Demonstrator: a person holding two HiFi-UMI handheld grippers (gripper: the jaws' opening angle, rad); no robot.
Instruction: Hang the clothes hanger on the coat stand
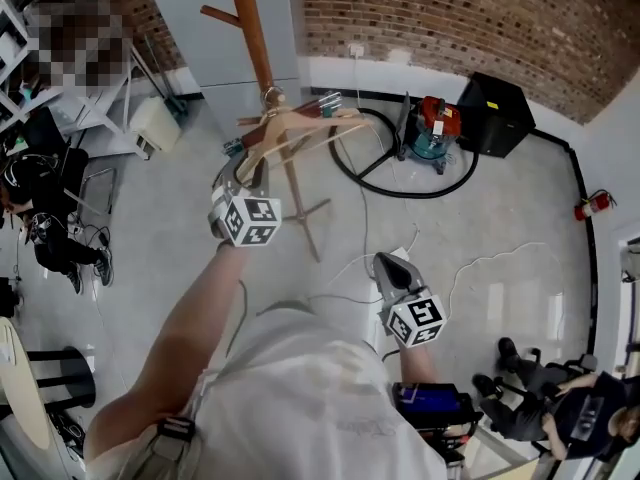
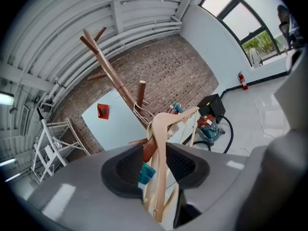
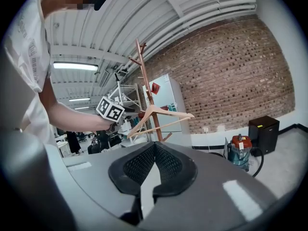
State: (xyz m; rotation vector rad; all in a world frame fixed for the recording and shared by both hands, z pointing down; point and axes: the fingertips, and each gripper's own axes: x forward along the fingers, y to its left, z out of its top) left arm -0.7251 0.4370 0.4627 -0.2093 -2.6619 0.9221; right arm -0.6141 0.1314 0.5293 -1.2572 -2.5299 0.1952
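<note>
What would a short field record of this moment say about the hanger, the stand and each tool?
Hanger: pale wooden clothes hanger, its wire hook seemingly looped at a peg
Stand: brown wooden coat stand, upright
Left tool: jaws apart, hanger arm between them, gap on one side
Right tool: jaws together, empty, low and away from the stand
</note>
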